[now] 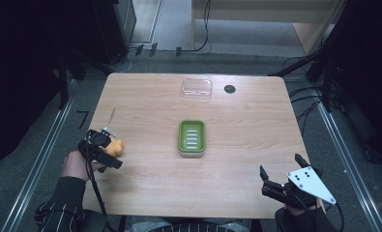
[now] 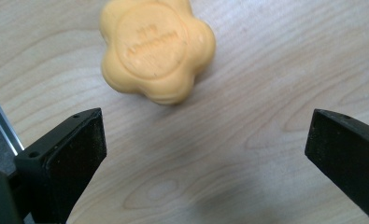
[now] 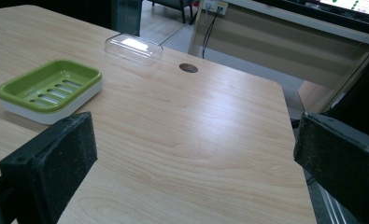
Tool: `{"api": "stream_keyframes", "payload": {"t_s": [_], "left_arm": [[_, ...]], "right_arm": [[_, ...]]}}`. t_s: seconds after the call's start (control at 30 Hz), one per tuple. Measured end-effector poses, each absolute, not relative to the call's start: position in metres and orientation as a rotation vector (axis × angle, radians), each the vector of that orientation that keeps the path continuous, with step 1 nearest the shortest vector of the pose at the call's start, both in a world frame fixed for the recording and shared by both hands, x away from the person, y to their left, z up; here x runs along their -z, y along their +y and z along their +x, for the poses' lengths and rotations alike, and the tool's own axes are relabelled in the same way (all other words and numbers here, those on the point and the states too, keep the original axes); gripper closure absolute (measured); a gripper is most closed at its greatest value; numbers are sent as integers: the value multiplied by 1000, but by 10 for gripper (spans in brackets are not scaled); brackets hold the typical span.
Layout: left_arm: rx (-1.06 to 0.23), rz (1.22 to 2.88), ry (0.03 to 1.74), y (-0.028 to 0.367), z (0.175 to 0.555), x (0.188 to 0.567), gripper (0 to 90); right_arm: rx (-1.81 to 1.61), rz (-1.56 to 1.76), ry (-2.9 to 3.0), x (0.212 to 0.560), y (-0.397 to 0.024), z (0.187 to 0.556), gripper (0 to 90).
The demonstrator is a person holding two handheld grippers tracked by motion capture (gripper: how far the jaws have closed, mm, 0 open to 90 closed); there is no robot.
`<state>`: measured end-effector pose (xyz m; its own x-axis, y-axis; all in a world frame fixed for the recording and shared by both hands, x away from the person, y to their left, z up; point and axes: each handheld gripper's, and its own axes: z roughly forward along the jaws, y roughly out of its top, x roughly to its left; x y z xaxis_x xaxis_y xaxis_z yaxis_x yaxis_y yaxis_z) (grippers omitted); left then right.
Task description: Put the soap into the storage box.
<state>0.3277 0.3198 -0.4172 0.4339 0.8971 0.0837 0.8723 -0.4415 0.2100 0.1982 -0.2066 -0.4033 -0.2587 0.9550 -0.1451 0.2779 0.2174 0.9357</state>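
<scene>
The desk (image 1: 145,193) is pale wood with rounded corners, bare but for a few things, and it stands on grey carpet in a dim room with dark equipment and loose cables at either side. At its middle sits a green soap dish (image 1: 192,137) — my landmark. Well to the left of the dish, close to the desk's left edge, lies an orange flower-shaped soap (image 2: 156,49), flat on the wood with stamped lettering up. The left gripper (image 2: 205,154) hangs over it with jaws spread wide, the soap just beyond them and touching neither. Beyond the dish, toward the far edge, rests a clear plastic lid (image 1: 197,89), with a round cable hole (image 1: 229,89) just right of it. The right gripper (image 3: 194,163) — jaws also wide apart, holding nothing — sits well right of the dish near the desk's near corner.
</scene>
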Motion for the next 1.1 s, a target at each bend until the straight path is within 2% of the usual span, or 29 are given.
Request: {"api": "stream_keyframes", "payload": {"t_s": [0.6,1.1], "left_arm": [[-270,2524,1602,322,357,416,0],[-214,2583,1629,322,384,435,0]], "right_arm": [[-1072,1164,1697,403,-206,199,0],[-1074,1165,1696,403,-207,199,0]]}}
